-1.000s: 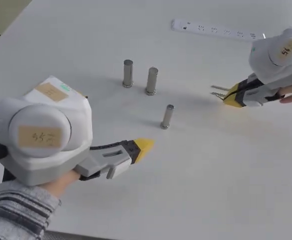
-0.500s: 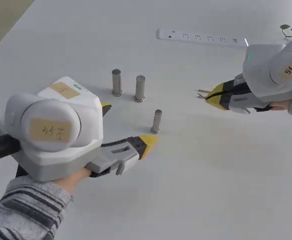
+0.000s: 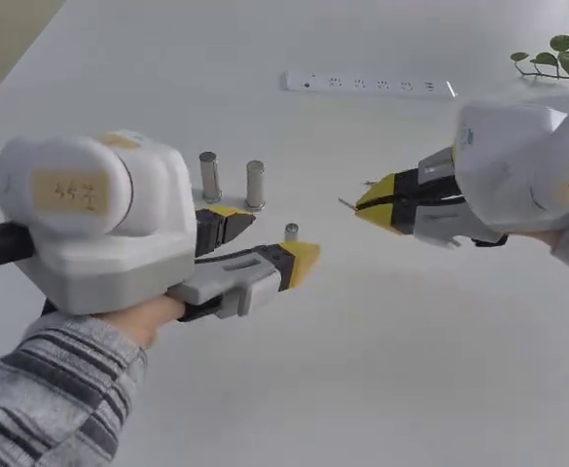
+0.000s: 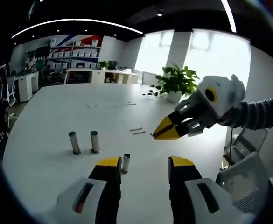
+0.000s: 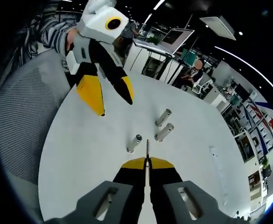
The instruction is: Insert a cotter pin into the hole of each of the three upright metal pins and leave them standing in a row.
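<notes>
Three upright metal pins stand on the white table: two side by side (image 3: 208, 175) (image 3: 255, 185) and a shorter one (image 3: 291, 232) nearer me. My left gripper (image 3: 269, 236) is open, its yellow tips either side of the short pin (image 4: 125, 162) and short of it. My right gripper (image 3: 372, 206) is shut on a thin cotter pin (image 5: 147, 148) that sticks out past its tips, aimed at the short pin (image 5: 134, 143) from the right, still apart from it. Two more cotter pins (image 4: 137, 131) lie on the table farther off.
A white power strip (image 3: 367, 84) lies across the far side of the table (image 3: 381, 370). A potted plant (image 3: 551, 56) stands at the far right corner. In the right gripper view, a mesh chair (image 5: 19, 135) sits beside the table edge.
Both grippers have closed in on the short pin. The right one came leftward, up off the table, carrying the cotter pin. The left one moved forward. The head camera has shifted too.
</notes>
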`<state>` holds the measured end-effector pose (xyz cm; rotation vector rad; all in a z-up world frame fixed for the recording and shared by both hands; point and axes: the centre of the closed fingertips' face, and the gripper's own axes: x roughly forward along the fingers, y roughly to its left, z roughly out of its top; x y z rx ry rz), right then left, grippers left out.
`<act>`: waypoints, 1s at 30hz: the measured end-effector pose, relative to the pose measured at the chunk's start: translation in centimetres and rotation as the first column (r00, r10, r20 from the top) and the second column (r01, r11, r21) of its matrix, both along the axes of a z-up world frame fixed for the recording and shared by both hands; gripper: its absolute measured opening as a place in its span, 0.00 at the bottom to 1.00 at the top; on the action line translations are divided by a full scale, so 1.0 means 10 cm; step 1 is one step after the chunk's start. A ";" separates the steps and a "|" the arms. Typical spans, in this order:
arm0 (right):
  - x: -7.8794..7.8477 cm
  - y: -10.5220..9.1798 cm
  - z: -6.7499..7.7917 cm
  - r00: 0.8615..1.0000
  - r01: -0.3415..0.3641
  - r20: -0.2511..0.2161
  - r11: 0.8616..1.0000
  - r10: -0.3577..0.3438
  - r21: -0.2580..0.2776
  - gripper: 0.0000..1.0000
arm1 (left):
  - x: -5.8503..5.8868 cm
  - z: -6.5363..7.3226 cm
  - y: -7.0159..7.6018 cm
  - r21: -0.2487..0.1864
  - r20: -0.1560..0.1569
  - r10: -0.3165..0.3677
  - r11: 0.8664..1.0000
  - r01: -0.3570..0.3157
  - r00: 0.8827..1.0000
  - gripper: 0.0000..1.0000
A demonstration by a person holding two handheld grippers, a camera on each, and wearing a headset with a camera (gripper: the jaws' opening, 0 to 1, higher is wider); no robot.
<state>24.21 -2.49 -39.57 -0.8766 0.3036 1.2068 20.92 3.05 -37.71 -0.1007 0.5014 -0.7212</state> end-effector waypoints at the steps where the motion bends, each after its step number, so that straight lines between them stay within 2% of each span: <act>1: -0.04 0.03 0.02 1.000 -0.012 0.005 1.000 0.012 -0.001 0.00 | -0.01 0.00 -0.01 -0.010 -0.008 -0.004 1.000 0.004 1.000 0.33; 5: -0.17 0.13 0.08 0.998 -0.056 0.028 0.998 0.056 0.003 0.00 | -0.04 0.00 -0.08 -0.053 -0.040 -0.017 0.998 0.015 0.999 0.26; 7: -0.25 0.18 0.10 0.996 -0.079 0.031 0.997 0.079 0.001 0.00 | -0.06 0.04 -0.11 -0.080 -0.036 -0.027 0.997 0.025 0.999 0.22; 9: -0.31 0.23 0.12 0.994 -0.100 0.043 0.995 0.100 -0.003 0.00 | -0.07 0.07 -0.14 -0.123 -0.043 -0.032 0.992 0.026 0.999 0.13; 10: -0.35 0.25 0.13 0.992 -0.116 0.046 0.993 0.116 -0.008 0.00 | -0.07 0.10 -0.14 -0.149 -0.048 -0.026 0.989 0.019 0.998 0.13; 14: -0.42 0.31 0.17 0.987 -0.145 0.071 0.989 0.146 -0.019 0.00 | -0.07 0.11 -0.14 -0.171 -0.052 -0.016 0.985 0.007 0.999 0.10; 17: -0.46 0.35 0.21 0.984 -0.161 0.074 0.987 0.161 -0.012 0.00 | -0.07 0.12 -0.14 -0.184 -0.052 -0.010 0.983 0.001 0.999 0.06; 22: -0.49 0.41 0.27 0.981 -0.176 0.084 0.984 0.176 0.000 0.00 | -0.09 0.17 -0.16 -0.237 -0.062 -0.010 0.971 -0.005 0.998 0.00; 27: -0.48 0.42 0.29 0.980 -0.178 0.096 0.984 0.176 0.004 0.00 | -0.08 0.19 -0.14 -0.249 -0.061 0.006 0.968 -0.021 0.998 0.00; 30: -0.48 0.43 0.30 0.982 -0.167 0.086 0.986 0.165 0.013 0.00 | -0.08 0.19 -0.14 -0.255 -0.062 0.008 0.967 -0.024 0.998 0.00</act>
